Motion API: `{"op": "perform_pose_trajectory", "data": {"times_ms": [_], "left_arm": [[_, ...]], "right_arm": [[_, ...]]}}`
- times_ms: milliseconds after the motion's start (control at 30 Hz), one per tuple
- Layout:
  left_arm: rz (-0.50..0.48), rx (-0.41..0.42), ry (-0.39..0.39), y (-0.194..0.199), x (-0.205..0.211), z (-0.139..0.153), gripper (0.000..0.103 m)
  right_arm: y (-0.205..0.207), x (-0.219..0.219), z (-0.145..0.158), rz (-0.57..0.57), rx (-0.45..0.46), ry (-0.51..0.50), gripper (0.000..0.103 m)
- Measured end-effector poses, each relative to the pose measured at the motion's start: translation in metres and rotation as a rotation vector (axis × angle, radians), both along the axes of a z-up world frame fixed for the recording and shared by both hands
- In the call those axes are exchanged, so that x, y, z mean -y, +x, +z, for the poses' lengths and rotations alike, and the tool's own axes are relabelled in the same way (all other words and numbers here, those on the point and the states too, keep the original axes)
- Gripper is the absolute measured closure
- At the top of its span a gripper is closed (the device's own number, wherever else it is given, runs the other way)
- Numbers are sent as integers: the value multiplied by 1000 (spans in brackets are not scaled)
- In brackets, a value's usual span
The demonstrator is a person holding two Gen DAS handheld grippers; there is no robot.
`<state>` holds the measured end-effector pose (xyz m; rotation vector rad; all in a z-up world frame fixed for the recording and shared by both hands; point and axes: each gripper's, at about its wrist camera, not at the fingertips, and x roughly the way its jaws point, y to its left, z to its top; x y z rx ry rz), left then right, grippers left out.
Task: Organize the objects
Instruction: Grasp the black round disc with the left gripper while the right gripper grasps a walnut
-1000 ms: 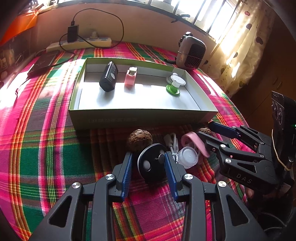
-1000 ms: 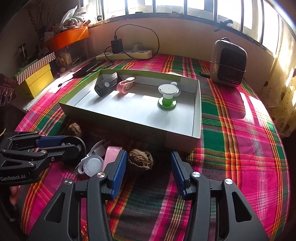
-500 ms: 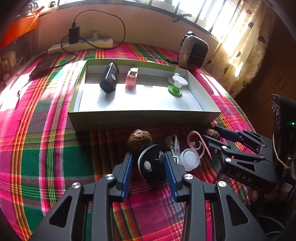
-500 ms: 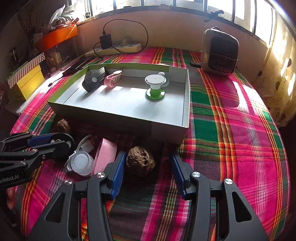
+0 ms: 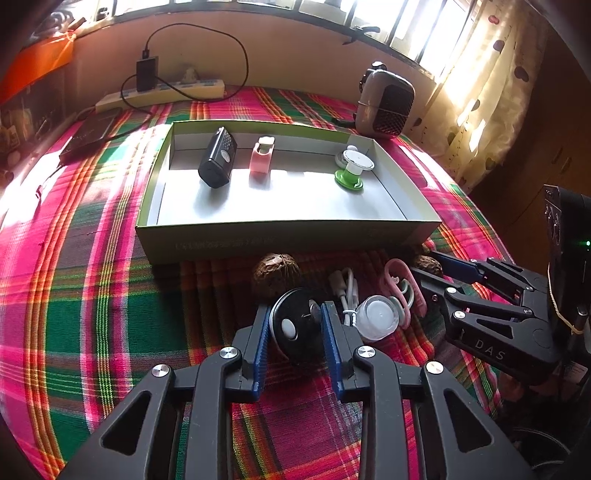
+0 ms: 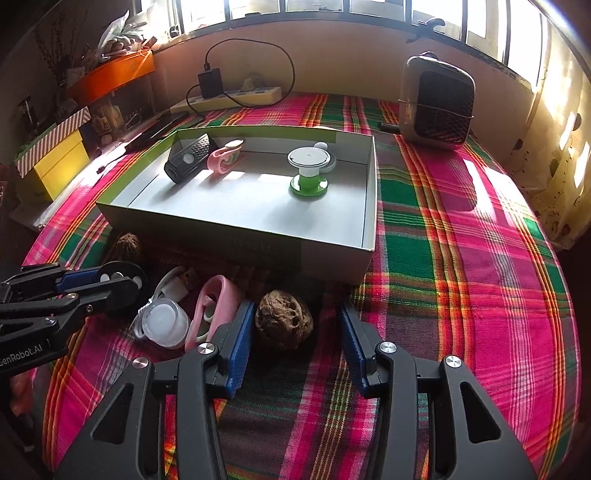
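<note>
right wrist view – plaid cloth point(image 6: 461, 258), sunlit window point(image 6: 332, 5); right claw point(image 6: 295, 325) unclenched around walnut point(image 6: 283, 318).

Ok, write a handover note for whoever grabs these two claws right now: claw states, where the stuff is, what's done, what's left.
Left claw: has just been closing, pads now against the black round disc on the cloth, not lifted.
Right claw: has just been closing around the walnut; a gap shows on its right side, so no grip yet.
Done: black speaker, pink clip and green-and-white spool sit in the box.
Left, in front of the box: disc, two walnuts (second one), white cable, clear cap, pink clip.
</note>
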<state>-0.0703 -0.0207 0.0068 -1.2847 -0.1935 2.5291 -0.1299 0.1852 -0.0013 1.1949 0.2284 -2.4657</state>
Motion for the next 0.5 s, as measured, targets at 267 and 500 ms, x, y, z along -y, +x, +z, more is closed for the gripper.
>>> {"op": "perform_pose_trajectory", "data": {"times_ms": [267, 500], "left_arm": [[-1, 0, -1, 0, 0, 0, 79], [-2, 0, -2, 0, 0, 0, 79]], "right_arm": [[0, -1, 1, 1, -2, -2, 72], [1, 0, 0, 5, -2, -3, 72]]}}
